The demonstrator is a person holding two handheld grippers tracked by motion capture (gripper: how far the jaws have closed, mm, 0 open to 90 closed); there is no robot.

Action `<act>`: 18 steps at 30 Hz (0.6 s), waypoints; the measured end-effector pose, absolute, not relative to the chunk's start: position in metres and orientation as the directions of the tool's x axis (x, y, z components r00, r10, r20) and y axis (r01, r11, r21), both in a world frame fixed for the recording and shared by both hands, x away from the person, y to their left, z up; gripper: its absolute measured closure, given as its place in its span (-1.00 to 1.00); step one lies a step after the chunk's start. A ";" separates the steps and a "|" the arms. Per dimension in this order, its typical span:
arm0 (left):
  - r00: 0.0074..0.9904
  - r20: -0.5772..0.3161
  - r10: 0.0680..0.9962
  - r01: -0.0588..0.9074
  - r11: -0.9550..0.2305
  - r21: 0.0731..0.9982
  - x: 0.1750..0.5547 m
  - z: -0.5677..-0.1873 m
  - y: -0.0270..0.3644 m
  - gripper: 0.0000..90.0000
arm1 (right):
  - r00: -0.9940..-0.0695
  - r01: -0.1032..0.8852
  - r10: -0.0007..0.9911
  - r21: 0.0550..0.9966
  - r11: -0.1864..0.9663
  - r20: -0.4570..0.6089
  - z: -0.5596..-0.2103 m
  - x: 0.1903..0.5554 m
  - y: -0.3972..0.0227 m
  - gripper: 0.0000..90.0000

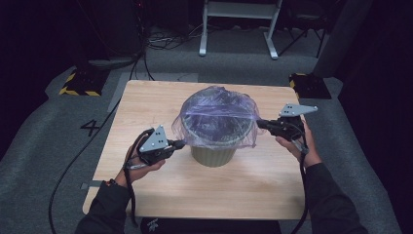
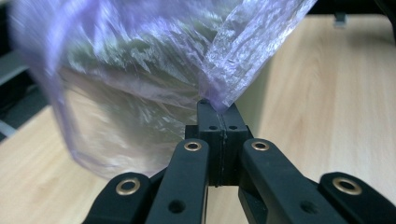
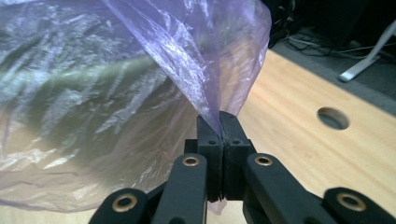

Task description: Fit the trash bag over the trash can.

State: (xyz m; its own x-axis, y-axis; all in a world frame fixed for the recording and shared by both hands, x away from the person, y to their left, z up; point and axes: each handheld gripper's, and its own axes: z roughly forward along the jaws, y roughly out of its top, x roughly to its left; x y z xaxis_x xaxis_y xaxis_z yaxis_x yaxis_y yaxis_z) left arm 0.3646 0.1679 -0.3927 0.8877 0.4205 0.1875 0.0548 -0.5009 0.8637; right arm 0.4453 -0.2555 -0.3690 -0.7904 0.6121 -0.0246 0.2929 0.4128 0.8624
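Now purple bag [image 1: 217,113] between both hand-held grippers

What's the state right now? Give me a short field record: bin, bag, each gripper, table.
bin: olive-green bin upright near the middle of the wooden table
bag: translucent purple bag draped over the bin's rim, hem hanging down the outside
left gripper: left gripper shut on the bag's hem at the bin's left side
right gripper: right gripper shut on the bag's hem at the bin's right side
table: round hole in the top, beyond the right gripper
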 end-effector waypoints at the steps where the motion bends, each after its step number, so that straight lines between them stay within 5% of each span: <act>1: 0.892 0.188 0.410 0.058 -0.517 0.854 0.363 -0.397 0.166 1.00 | -0.791 0.297 0.611 0.860 0.416 -0.022 -0.372 0.444 -0.256 0.99; 14: 0.873 0.152 0.463 0.168 -0.578 0.799 0.376 -0.436 0.168 0.97 | -0.799 0.323 0.601 0.846 0.424 0.004 -0.398 0.438 -0.257 0.98; 18: 0.856 0.135 0.498 0.182 -0.537 0.824 0.370 -0.433 0.176 0.31 | -0.791 0.316 0.612 0.855 0.412 -0.003 -0.398 0.436 -0.262 0.86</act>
